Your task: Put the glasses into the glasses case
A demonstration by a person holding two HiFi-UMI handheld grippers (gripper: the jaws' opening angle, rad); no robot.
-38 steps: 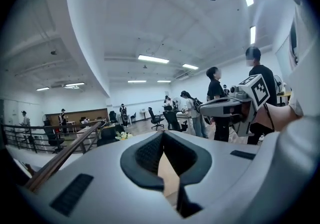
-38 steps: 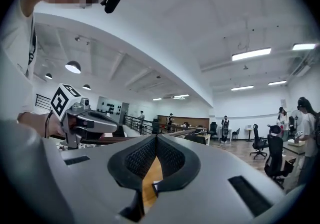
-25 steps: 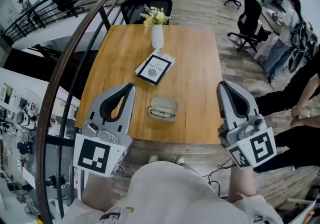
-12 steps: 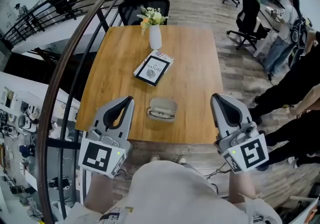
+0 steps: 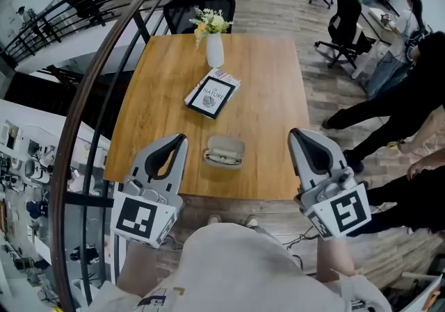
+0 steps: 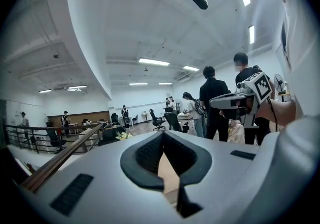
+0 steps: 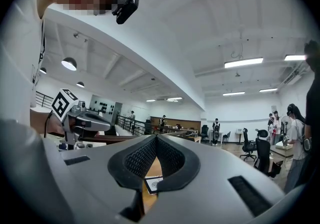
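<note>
A grey-green glasses case [image 5: 224, 151] lies on the wooden table [image 5: 271, 88], near its front edge. Something pale shows along the case's near side; I cannot tell whether it is the glasses. My left gripper [image 5: 181, 139] hangs over the table's front left corner, left of the case, jaws together and empty. Over the front right corner my right gripper [image 5: 295, 134] is also shut and empty. Both are apart from the case. In the left gripper view the left gripper [image 6: 162, 134] has its jaw tips meeting; the right gripper [image 7: 156, 137] looks the same in its own view.
A book [image 5: 214, 94] lies in the middle of the table, and a white vase with flowers [image 5: 215, 50] stands behind it. Two black chairs [image 5: 205, 5] sit at the far end. A curved railing [image 5: 104, 74] runs along the left. People stand at the right [image 5: 389, 123].
Both grippers have sunk a little toward the table's near edge, the right one drifting slightly left. The people at the right have shifted. The case has not moved.
</note>
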